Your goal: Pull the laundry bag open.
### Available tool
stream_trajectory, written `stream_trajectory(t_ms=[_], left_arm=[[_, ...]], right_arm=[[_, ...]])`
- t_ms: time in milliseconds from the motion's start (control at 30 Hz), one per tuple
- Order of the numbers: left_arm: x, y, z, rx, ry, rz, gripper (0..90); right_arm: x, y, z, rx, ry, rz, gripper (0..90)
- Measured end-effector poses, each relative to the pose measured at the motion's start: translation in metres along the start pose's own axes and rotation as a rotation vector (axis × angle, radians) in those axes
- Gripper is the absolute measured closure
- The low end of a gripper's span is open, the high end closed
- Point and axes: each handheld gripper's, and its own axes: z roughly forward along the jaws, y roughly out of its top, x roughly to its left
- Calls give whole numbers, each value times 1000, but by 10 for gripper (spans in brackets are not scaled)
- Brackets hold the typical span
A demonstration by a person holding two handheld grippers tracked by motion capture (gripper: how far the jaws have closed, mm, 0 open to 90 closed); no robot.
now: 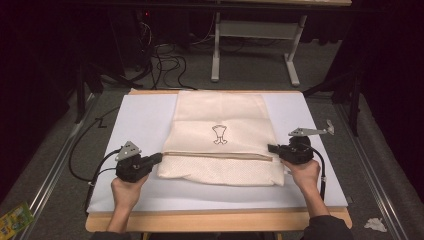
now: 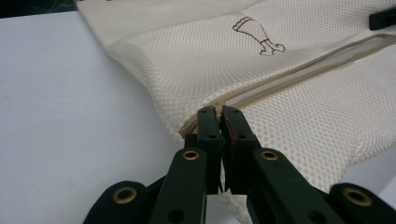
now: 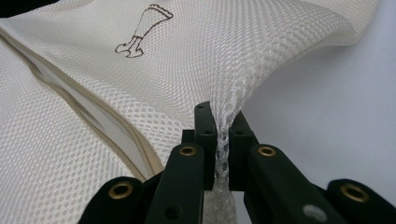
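Note:
A cream mesh bag [image 1: 220, 110] with a small brown drawing [image 1: 219, 134] lies flat on a white sheet [image 1: 140, 120]. A beige zipper [image 1: 215, 155] runs across its near part. My left gripper [image 1: 159, 158] is at the zipper's left end, jaws shut on the bag's edge [image 2: 220, 112] with mesh showing between them. My right gripper [image 1: 270, 148] is at the bag's right edge, level with the zipper. Its jaws are shut on a pinched fold of mesh [image 3: 222, 116], which rises slightly off the sheet. The zipper [image 3: 93, 116] runs off to the left of those jaws.
The sheet covers a wooden table [image 1: 215, 220]. Beyond it stand a white table frame [image 1: 255, 30] and floor cables [image 1: 165, 65]. A green packet [image 1: 15, 217] lies on the floor at the lower left, crumpled paper [image 1: 375, 224] at the lower right.

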Motion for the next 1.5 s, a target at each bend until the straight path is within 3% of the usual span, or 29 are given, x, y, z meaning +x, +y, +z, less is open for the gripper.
stream_trajectory(t_ms=[700,1100,1500], left_arm=[[1,-1,-5,10,30,22,870],[-3,-2,-5,6,6,15,871],[-7,-6,3,36,-5,31,870]], right_arm=[[-6,0,-6,-6,-24,6,881],[-8,-2,-6,-12,-21,25,879],[-13,-16,3,26,-15,59,872]])
